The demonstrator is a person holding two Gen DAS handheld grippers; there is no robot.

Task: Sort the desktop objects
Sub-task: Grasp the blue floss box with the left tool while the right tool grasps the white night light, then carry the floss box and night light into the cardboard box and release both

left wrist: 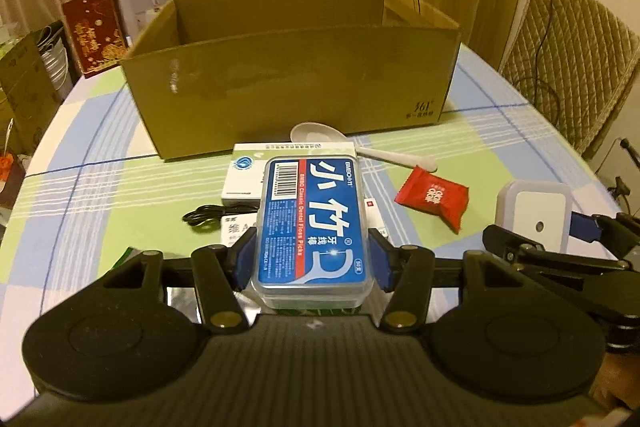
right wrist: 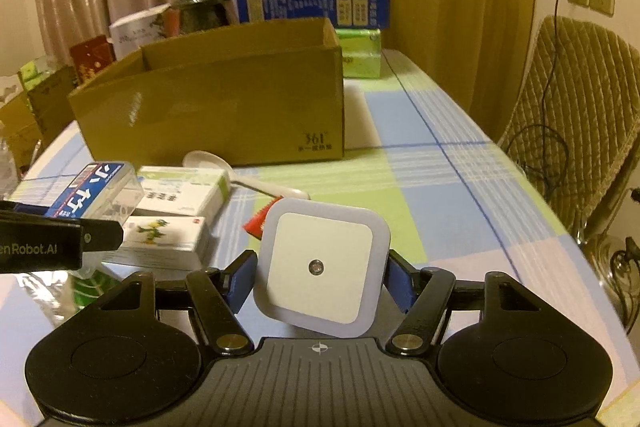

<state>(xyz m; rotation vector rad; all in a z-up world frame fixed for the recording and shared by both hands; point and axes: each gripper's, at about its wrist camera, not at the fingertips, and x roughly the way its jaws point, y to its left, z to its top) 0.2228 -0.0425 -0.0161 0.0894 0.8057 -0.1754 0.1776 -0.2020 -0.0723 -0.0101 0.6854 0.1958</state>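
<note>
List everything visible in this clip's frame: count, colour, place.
cardboard box: 1, brown, open, far side of table
floss box: 1, blue label, in left gripper
night light: 1, white, in right gripper
spoon: 1, white, before cardboard box
red packet: 1, right of spoon handle
medicine boxes: at least 2, white, near floss box
black cable: 1, left of medicine boxes
tablecloth: 1, blue-green check
chair: 1, tan, right
left gripper: black, blue pads
right gripper: same
</note>
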